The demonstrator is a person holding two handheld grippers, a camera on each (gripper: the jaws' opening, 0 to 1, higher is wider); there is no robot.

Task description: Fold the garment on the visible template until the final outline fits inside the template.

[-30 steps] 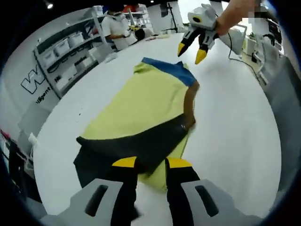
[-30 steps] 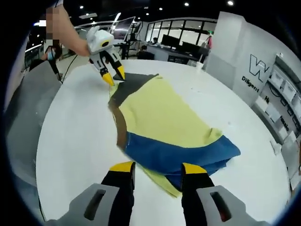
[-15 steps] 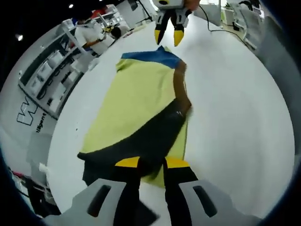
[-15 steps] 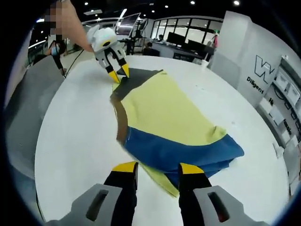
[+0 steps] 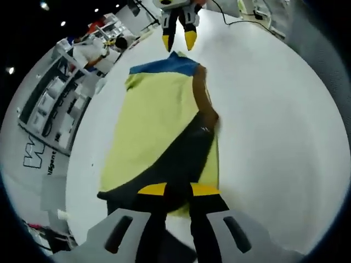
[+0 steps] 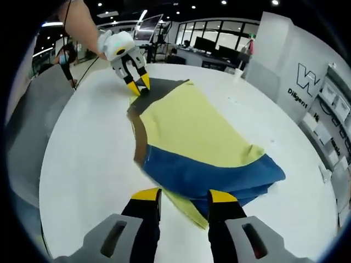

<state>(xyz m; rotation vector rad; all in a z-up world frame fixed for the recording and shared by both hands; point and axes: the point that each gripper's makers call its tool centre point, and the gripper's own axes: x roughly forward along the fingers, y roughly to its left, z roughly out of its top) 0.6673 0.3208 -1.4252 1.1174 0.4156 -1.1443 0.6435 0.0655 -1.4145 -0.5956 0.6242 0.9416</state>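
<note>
Lengthwise, the garment [image 6: 192,142] spans both hand-held grippers, left [image 5: 177,189] and right [image 6: 184,195], jaws apart at its ends.

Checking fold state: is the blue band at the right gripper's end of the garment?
Yes, in the right gripper view the blue band lies just beyond the right gripper, with the left gripper at the far dark end.

Left gripper [image 5: 177,190]: yellow-tipped jaws nearly together, a narrow gap between them, low over the near end of the table; from the right gripper view [image 6: 138,86], tips pointing down at the far edge, carried by a bare forearm [image 6: 82,24].

Right gripper [image 6: 184,196]: yellow-tipped jaws parted; from the left gripper view [image 5: 179,39], tips down near the table's far edge.
</note>
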